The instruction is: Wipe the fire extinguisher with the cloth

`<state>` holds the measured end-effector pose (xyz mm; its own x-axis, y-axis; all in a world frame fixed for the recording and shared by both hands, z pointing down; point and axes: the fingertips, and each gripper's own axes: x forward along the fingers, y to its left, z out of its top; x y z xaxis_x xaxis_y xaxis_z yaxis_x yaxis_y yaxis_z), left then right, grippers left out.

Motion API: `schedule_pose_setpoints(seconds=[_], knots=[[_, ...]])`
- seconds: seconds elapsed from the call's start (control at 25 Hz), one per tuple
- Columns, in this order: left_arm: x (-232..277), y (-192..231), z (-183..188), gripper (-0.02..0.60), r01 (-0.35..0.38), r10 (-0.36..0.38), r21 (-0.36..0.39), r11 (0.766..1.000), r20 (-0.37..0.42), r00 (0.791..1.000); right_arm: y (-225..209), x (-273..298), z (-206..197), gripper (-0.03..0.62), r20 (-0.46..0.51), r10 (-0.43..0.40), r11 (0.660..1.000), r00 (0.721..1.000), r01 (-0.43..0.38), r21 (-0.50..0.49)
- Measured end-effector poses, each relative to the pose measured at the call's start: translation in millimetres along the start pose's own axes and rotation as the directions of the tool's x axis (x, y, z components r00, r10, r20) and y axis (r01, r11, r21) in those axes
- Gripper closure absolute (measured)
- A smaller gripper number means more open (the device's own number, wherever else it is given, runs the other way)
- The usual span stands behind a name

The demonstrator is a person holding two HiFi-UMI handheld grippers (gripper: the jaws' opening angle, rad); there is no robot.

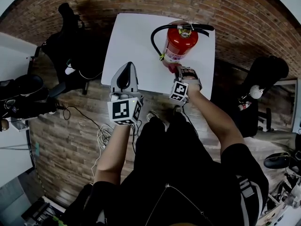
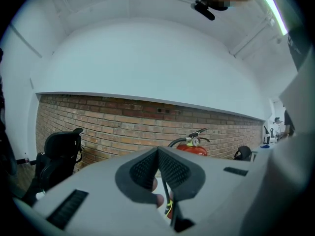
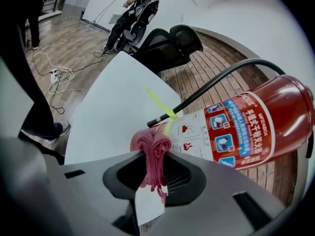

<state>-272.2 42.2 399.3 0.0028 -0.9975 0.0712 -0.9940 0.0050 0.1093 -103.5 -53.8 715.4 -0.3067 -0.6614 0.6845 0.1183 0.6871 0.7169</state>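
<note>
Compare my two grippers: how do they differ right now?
The right gripper is shut on the pink cloth; the left gripper is shut on nothing. The right gripper is at the fire extinguisher; the left gripper stands apart from it, over the table. Both carry marker cubes.

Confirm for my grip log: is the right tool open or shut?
Shut: the right tool pinches the pink cloth between its jaws.

label on fire extinguisher [image 3: 256, 127]: white print on red, blue pictogram squares, unreadable | cubes of left gripper [image 1: 126, 69] and right gripper [image 1: 178, 71]: square black-white markers, no lettering
</note>
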Motion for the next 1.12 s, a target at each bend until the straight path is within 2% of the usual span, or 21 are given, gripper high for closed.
schedule_pose_setpoints(seconds=[0.52,1.12], knots=[[-8.1,-21.3,19.3,0.572,0.055,-0.056,0.012,0.998,0.033,0.998,-45.6,-51.2,4.8,0.493,0.024,-0.068,0.998,0.997,0.067,0.014],[-11.5,-33.0,26.0,0.572,0.113,-0.114,0.029,0.993,0.038,0.993,-99.9,-108.7,16.2,0.493,0.048,-0.193,0.981,0.98,0.193,0.009]])
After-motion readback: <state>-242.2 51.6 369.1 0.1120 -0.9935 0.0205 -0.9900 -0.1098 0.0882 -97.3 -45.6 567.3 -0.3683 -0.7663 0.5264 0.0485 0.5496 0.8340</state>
